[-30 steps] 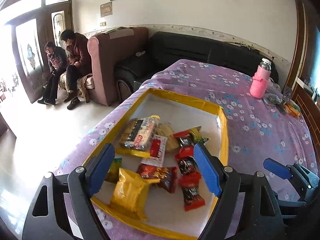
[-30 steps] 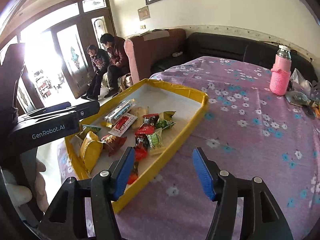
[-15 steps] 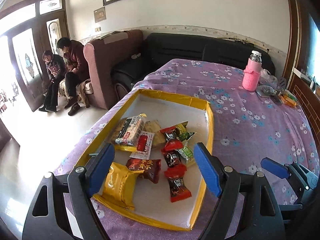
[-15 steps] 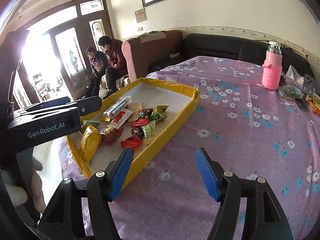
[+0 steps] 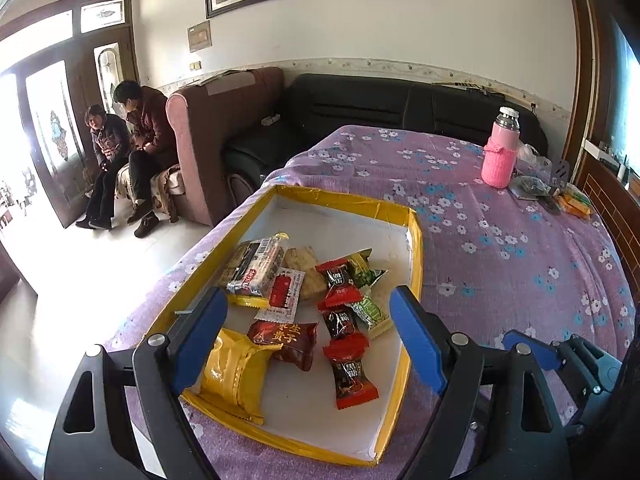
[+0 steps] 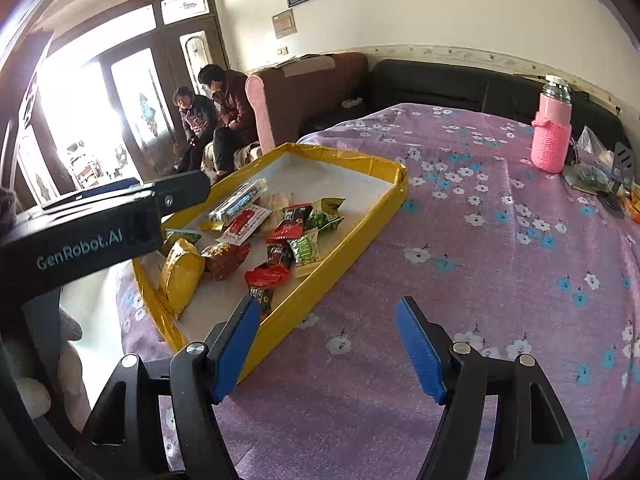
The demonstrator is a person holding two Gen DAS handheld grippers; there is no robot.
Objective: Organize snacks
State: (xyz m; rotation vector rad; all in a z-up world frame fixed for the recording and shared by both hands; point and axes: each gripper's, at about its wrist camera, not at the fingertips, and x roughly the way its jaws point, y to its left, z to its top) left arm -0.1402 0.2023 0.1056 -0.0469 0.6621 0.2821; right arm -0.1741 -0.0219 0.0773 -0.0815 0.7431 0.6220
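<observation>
Left gripper: jaws wide apart, holding nothing, positioned above the near end of the yellow-rimmed tray. Right gripper: jaws wide apart, holding nothing, positioned over bare purple floral tablecloth just beside the tray's right rim.

Tray contents, near to far: yellow packet at the near left corner; dark red packet touching it; red-black candies in a row toward the middle; green candies near the right rim; long clear-wrapped bar near the left rim.

Pink bottle stands upright near the table's far right corner.
</observation>
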